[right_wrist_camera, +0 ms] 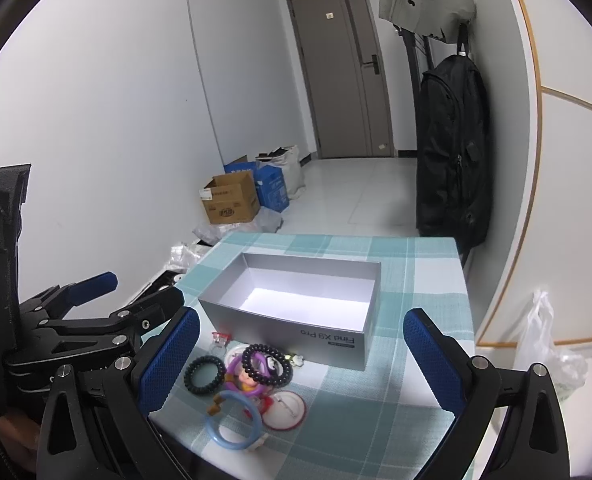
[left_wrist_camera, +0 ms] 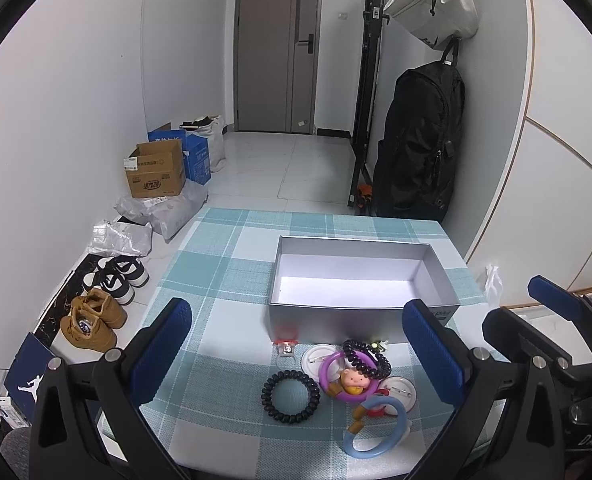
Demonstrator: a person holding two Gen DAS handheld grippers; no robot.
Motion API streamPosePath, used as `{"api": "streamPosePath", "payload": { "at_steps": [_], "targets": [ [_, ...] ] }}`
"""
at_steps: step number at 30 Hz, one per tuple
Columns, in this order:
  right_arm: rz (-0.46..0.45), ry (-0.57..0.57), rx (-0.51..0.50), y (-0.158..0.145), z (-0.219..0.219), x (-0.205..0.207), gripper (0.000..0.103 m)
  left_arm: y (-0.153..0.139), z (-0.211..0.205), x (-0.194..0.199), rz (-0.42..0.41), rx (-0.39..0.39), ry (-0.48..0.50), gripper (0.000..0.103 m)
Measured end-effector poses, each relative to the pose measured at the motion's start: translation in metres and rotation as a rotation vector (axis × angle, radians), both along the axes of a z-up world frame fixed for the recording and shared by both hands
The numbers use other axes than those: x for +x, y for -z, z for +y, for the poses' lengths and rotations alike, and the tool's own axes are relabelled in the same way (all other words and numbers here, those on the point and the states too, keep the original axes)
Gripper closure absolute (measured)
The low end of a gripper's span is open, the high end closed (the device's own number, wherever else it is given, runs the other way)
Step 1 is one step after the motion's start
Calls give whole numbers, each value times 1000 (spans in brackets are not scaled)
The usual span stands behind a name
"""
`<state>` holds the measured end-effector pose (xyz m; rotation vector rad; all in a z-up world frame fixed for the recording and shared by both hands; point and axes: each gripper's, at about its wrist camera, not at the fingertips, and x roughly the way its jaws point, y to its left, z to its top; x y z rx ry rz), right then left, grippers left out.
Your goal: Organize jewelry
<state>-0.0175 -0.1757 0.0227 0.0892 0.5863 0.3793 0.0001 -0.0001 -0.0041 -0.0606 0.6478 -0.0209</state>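
Observation:
An empty open grey box (left_wrist_camera: 362,318) (right_wrist_camera: 296,330) stands on the checked tablecloth (left_wrist_camera: 216,272). In front of it lies a pile of jewelry: a black coil bracelet (left_wrist_camera: 291,397) (right_wrist_camera: 204,373), a black bead bracelet (left_wrist_camera: 366,359) (right_wrist_camera: 267,363), a purple ring with a doll charm (left_wrist_camera: 328,368) (right_wrist_camera: 236,364), a blue ring (left_wrist_camera: 376,426) (right_wrist_camera: 234,420), round white badges (left_wrist_camera: 314,356) (right_wrist_camera: 286,408) and a small red ring (left_wrist_camera: 286,346) (right_wrist_camera: 221,338). My left gripper (left_wrist_camera: 296,350) is open above the pile. My right gripper (right_wrist_camera: 302,354) is open, just right of the pile.
Shoes (left_wrist_camera: 96,312) and cardboard boxes (left_wrist_camera: 158,174) lie on the floor to the left. A black backpack (left_wrist_camera: 420,140) hangs behind the table. A plastic bag (right_wrist_camera: 548,340) hangs at the right edge. The right gripper's body (left_wrist_camera: 556,340) shows in the left wrist view.

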Motion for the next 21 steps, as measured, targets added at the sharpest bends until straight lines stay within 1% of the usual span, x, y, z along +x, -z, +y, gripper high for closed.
{"api": "streamPosePath", "payload": {
  "at_steps": [14, 18, 21],
  "targets": [
    [6, 3, 1, 1, -2, 1, 0, 2, 2, 2, 11, -16, -2, 1],
    [13, -2, 1, 2, -1, 2, 0, 3, 4, 3, 27, -30, -3, 1],
    [28, -8, 5, 3, -3, 2, 0, 0, 7, 1, 20, -46, 1, 1]
  ]
}}
